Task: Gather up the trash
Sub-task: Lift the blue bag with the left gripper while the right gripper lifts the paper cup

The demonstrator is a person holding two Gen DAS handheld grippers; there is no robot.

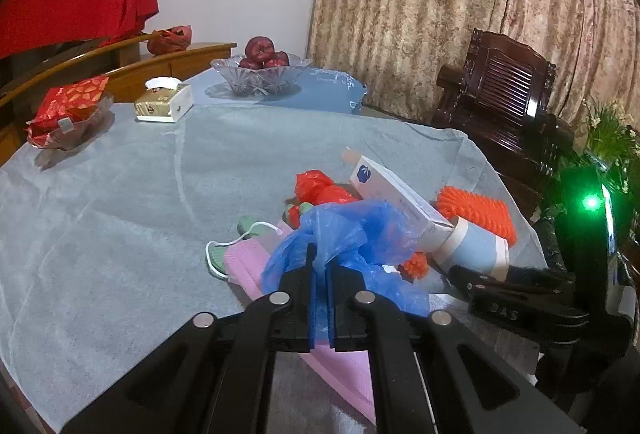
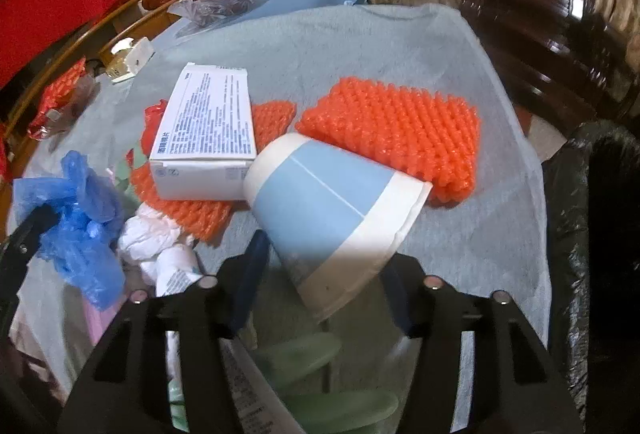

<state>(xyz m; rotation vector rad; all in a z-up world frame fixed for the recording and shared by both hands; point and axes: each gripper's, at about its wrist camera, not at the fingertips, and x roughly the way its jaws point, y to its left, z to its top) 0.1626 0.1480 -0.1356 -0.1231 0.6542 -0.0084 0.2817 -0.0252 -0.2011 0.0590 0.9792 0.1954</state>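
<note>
**Operator:** While I read my left wrist view, note that my left gripper [image 1: 320, 266] has its fingers pressed together on the blue plastic bag [image 1: 352, 234], pinching a fold of it. The bag sits at the near edge of the trash pile on the grey tablecloth [image 1: 120, 213], over the pink mask [image 1: 248, 262]. My right gripper [image 1: 480, 278] comes in from the right at the paper cup [image 1: 476, 248].

**Observer:** What worries you there?

**Operator:** The film is thin and slack. I judge a quick lift could let it slip out, or drag the mask's ear loop with it.

**Observer:** Any containers?

**Operator:** A glass bowl [image 1: 262, 77] at the far end holds dark red apples [image 1: 262, 53]. A tissue box [image 1: 164, 101] shows a tissue at its slot. A dish at the left [image 1: 70, 129] holds red packets.

**Observer:** And the right wrist view?

**Operator:** The cup [image 2: 332, 209] lies on its side, its wide mouth toward me, between my right fingers [image 2: 248, 274]. They stand half spread either side of the rim; I cannot tell whether the pads press on it yet. It leans against the white carton [image 2: 208, 129] and the orange foam netting [image 2: 396, 129].

**Observer:** Risk?

**Operator:** A squeeze across the open rim may crush the cup or squirt it forward, knocking the carton. The black-lined bin [image 2: 580, 234] stands just beyond the table's right edge; what is in it I cannot see.
</note>
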